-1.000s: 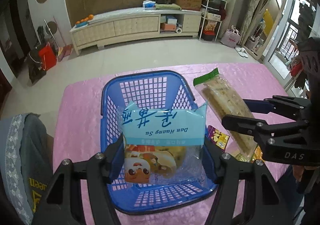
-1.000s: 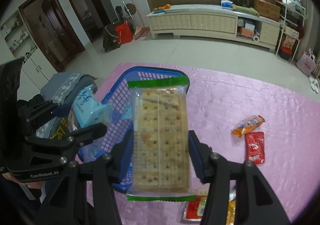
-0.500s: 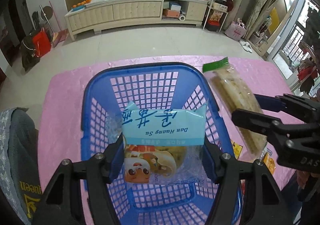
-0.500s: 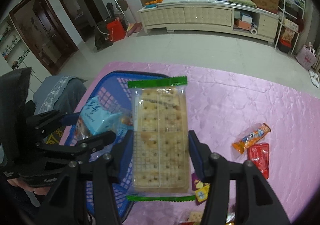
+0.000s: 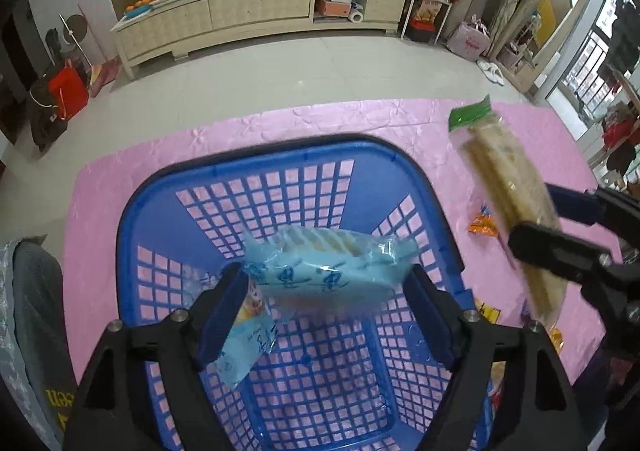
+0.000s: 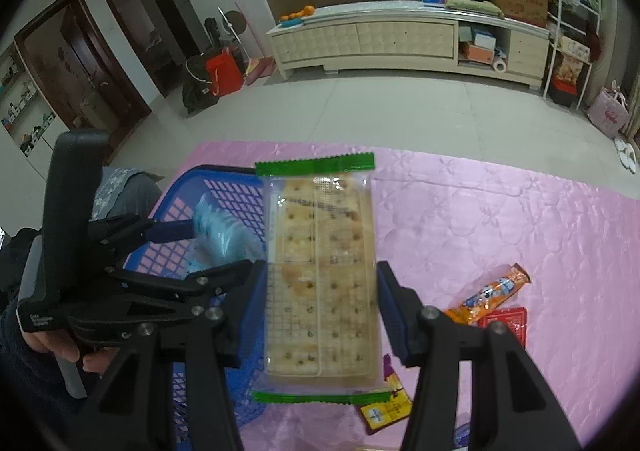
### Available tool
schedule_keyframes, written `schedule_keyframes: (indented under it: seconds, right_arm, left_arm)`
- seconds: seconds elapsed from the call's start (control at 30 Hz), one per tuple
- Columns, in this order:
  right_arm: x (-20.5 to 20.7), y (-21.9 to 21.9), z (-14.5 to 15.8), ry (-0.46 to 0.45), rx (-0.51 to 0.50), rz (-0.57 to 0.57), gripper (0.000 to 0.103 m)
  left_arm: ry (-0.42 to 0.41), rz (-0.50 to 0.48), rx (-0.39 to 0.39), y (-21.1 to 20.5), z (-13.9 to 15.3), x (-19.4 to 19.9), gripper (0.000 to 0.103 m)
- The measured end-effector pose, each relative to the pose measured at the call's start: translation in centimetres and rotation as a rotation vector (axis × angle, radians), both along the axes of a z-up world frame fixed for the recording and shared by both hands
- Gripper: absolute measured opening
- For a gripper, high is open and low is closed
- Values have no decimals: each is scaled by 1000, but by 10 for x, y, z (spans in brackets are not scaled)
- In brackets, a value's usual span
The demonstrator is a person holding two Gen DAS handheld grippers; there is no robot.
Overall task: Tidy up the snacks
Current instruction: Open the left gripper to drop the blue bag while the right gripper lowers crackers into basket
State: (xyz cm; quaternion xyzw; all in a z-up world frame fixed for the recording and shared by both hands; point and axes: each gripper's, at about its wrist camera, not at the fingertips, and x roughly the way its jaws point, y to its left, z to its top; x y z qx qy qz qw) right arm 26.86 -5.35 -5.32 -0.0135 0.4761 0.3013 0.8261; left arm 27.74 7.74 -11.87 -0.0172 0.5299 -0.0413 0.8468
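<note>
A blue plastic basket (image 5: 256,187) stands on the pink tablecloth; its left part shows in the right wrist view (image 6: 224,187). My left gripper (image 5: 328,295) is over the basket with its jaws spread. The light blue snack packet (image 5: 328,271) tips forward between the fingers, blurred, seemingly loose; it also shows in the right wrist view (image 6: 218,229). My right gripper (image 6: 320,307) is shut on a green-edged clear cracker pack (image 6: 320,275), held up to the right of the basket. The cracker pack also shows in the left wrist view (image 5: 508,207).
Small snack packets lie on the pink cloth (image 6: 500,211) to the right: an orange one (image 6: 488,293), a red one (image 6: 506,323) and a purple-yellow one (image 6: 386,407). A grey garment (image 5: 28,311) lies at the left table edge. Tiled floor and a TV cabinet lie beyond.
My left gripper opened over the basket and the blue packet tipped forward and down out of its grip. My right gripper stayed shut on the cracker pack, held beside the basket.
</note>
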Motion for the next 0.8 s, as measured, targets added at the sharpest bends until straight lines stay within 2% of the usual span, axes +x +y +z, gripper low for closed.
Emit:
schedule_keyframes:
  seconds: [0.23, 0.37, 0.8]
  right_arm:
    - [-4, -3, 6, -1, 3, -6, 57]
    - [-13, 2, 19, -26, 1, 7, 57]
    - [-44, 37, 46, -76, -21, 75, 57]
  left_arm:
    - [-35, 22, -4, 8, 18, -23, 78]
    - [-75, 24, 3, 9, 35, -38, 78]
    - [-154, 47, 20, 32, 75, -100, 78]
